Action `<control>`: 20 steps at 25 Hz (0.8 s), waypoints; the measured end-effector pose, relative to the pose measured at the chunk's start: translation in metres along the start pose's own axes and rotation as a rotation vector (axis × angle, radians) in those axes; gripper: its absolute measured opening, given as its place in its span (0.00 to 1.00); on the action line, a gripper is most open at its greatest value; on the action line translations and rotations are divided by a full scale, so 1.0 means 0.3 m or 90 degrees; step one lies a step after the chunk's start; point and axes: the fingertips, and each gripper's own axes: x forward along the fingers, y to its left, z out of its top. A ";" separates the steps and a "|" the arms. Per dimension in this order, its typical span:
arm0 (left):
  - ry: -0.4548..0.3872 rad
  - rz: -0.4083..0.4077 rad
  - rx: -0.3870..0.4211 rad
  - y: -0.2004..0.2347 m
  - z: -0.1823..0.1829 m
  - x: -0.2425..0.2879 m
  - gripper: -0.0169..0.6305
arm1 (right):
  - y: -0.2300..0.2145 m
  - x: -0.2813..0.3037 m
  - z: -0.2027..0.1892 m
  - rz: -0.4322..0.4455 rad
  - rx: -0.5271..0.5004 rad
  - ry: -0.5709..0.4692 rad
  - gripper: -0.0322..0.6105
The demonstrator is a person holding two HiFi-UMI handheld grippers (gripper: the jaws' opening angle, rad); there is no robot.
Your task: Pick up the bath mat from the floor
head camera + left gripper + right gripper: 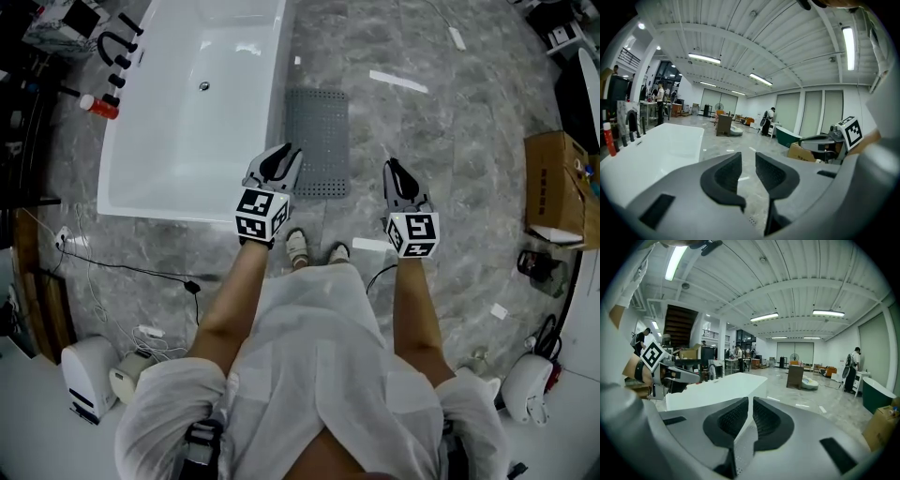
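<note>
Bath mat: the grey perforated bath mat (317,141) lies flat on the floor (450,159). One long edge runs just beside the outer wall of the white bathtub (187,112).
Progress: nothing is lifted yet. No corner or edge looks raised, so the reach, the grip and the lift all seem to remain.
Left tongs: the left tongs (281,161) hang over the mat's near corner on the tub side in the head view. The jaws stand a little apart with nothing between them (747,171), and they point out across the room, not down at the mat.
Right tongs: the right tongs (394,171) hang over bare floor, off the mat's outer edge. The jaws are closed together and empty (750,418), so they would need to part before taking an edge.
Person: the shoes (297,246) stand just short of the mat's near edge.
Free edges: the near short edge and the outer long edge look open to approach. The tub-side edge is tight against the tub wall.
Open room: the floor to the right of the mat is bare. A white strip (397,82) and a cardboard box (558,183) lie well away from it, and a black cable (122,267) runs behind on the left.
</note>
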 end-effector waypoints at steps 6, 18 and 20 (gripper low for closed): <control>0.018 -0.002 -0.032 0.022 -0.089 0.117 0.17 | -0.022 0.117 -0.102 0.012 0.010 0.028 0.11; 0.036 0.019 -0.056 0.108 -0.177 0.331 0.19 | -0.110 0.316 -0.250 0.030 0.023 0.060 0.11; 0.041 0.023 -0.061 0.130 -0.196 0.351 0.20 | -0.107 0.340 -0.280 0.035 0.028 0.070 0.12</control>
